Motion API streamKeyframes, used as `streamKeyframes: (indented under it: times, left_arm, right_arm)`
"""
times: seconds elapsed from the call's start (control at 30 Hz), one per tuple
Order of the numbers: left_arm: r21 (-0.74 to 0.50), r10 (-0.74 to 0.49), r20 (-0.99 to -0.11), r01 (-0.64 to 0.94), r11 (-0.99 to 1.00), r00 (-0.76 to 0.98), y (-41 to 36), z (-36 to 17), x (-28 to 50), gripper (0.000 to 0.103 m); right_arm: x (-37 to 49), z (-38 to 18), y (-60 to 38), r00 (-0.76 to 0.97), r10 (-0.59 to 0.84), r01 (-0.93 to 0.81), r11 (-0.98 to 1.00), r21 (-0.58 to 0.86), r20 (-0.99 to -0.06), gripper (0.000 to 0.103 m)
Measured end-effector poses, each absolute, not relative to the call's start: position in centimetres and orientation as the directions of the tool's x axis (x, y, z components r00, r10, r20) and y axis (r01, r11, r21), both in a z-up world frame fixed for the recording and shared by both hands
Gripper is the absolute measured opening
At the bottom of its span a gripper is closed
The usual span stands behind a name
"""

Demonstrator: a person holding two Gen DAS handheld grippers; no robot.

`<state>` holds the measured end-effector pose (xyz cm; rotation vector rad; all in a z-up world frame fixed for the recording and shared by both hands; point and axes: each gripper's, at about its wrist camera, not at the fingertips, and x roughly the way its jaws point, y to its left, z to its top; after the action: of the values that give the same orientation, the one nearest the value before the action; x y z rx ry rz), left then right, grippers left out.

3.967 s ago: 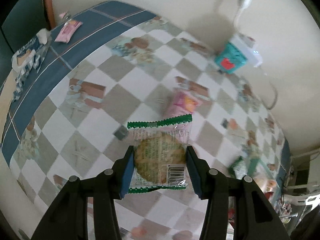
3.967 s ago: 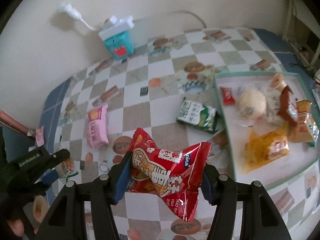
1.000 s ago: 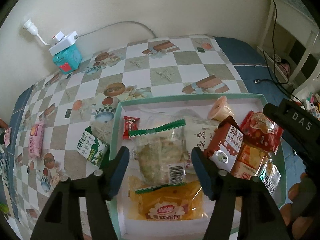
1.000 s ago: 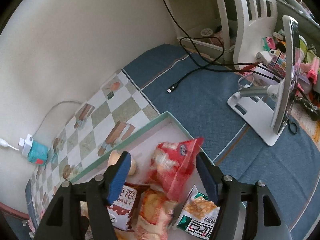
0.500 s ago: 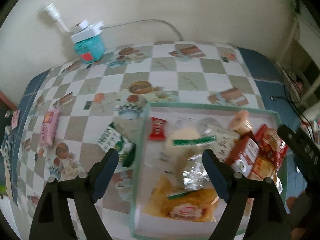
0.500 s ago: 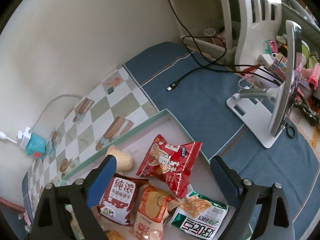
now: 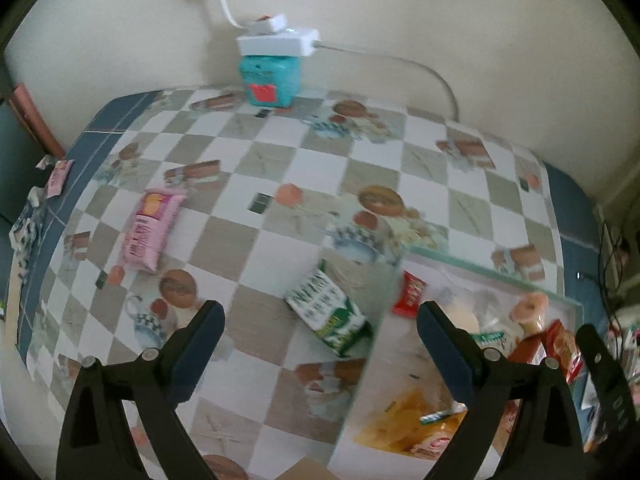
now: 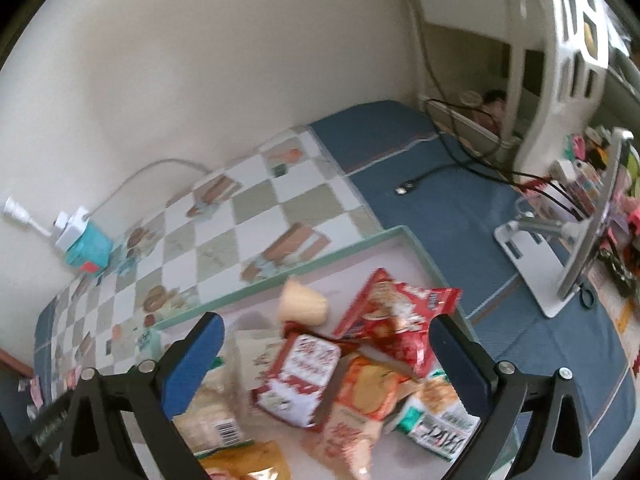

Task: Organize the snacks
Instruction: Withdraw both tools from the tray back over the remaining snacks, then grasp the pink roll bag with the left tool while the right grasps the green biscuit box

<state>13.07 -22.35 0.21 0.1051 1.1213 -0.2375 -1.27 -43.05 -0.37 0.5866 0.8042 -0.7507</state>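
Closest to us, our left gripper (image 7: 318, 334) has its two blue pads wide apart and holds nothing. Our right gripper (image 8: 326, 350) is wide apart too, with nothing in it, and it hangs over the tray (image 8: 304, 270), which is full of snacks.

We think the next snack to fetch is the green snack pack (image 7: 325, 314). It lies flat on the checked tablecloth (image 7: 424, 168), just beside the tray's left edge (image 7: 362, 376), and it sits between our left pads but a bit past them. To do this well, we should come down slowly with the pads kept wide, put one pad on each long side, and squeeze gently so the soft bag does not squash or slide off. We should stay away from the tray rim so we don't bump it.

The green pack is long and thin. Its long line runs from the far left to the near right, and its near end points at the tray.

Farther off to the left lies the pink snack pack (image 7: 151, 230), well apart from the tray. Its long line runs almost straight away from us, leaning a little right at the far end. At the very back, by the wall, sits a teal box (image 7: 270, 80) with a white power strip (image 7: 280, 42) on top.
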Motion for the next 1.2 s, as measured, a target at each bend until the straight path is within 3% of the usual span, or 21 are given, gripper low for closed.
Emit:
streamKeyframes:
  times: [0.27,0.63,0.97,1.2]
  left_arm:
    - [-0.04,-0.128,-0.891,0.207,0.978,0.436,-17.4,2.4,15.3,0.097]
    - [-0.016,-0.036,-0.874,0.045,0.999,0.485,-6.7,3.7,19.5,0.097]
    - [-0.078,-0.024,-0.908,-0.111,0.991,0.419,1.6,-0.1,23.6,0.097]
    - [-0.134,-0.092,-0.928,-0.094,0.987,0.362,1.7,-4.1,25.7,0.097]
  right_arm:
    - [1.7,1.2,-38.6,0.521,-0.311,0.696,0.694,0.184,-0.795,0.103]
    - [5.8,1.2,-33.3,0.539,-0.254,0.61,0.775,0.165,-0.803,0.103]
    - [10.6,-1.7,-27.9,0.521,-0.176,0.528,0.835,0.153,-0.836,0.103]
    - [13.4,-4.9,-25.6,0.49,-0.127,0.476,0.868,0.143,-0.862,0.103]
